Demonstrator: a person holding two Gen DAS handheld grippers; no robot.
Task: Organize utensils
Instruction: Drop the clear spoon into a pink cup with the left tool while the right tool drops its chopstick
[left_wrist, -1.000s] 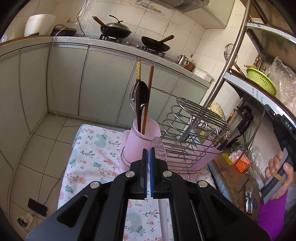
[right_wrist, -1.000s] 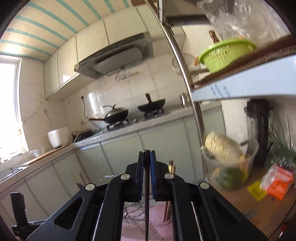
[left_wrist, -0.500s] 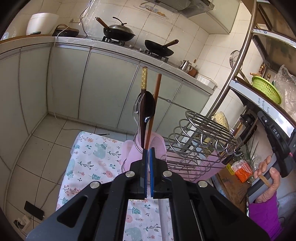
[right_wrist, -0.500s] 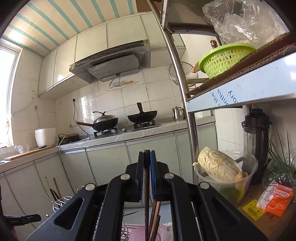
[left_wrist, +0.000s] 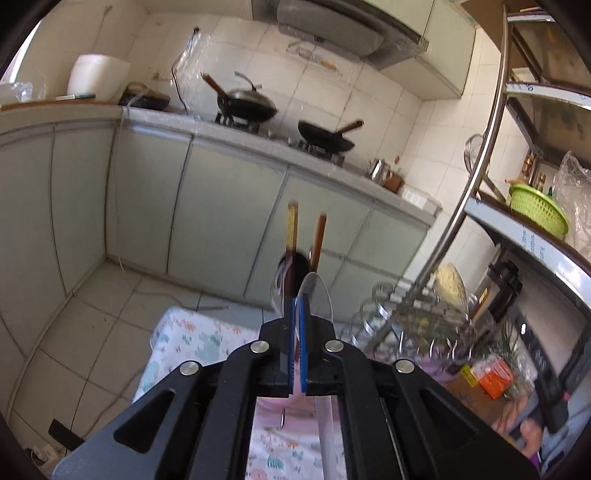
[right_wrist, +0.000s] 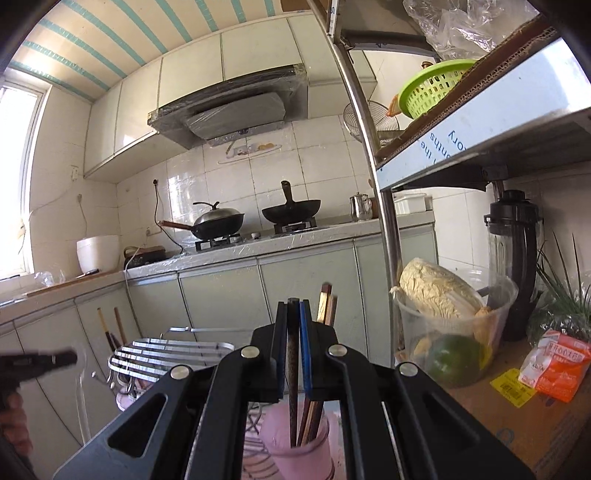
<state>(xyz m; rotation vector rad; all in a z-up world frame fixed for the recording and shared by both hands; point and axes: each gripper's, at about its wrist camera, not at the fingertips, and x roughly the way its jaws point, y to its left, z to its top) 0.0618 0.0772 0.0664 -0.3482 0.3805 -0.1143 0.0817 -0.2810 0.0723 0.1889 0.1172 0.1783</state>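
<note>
Utensils partly sorted already: in the left view, chopsticks and a dark spoon standing upright in the pink holder, mostly hidden behind the left gripper. Left jaws clenched on a thin clear plastic spoon, its bowl pointing up just above the fingertips, its handle running down under the gripper. Right gripper with jaws clenched on a dark wooden chopstick, held vertical, lower end reaching down into the pink cup among other chopsticks already there. Wire dish rack beside the cup, on the worktop with floral cloth. Judged from this: several pieces placed, two more in hand. Left to do, probably: release the chopstick in the cup, then lower the clear spoon into the holder. Other loose utensils on the worktop: cannot tell, hidden by the grippers.
</note>
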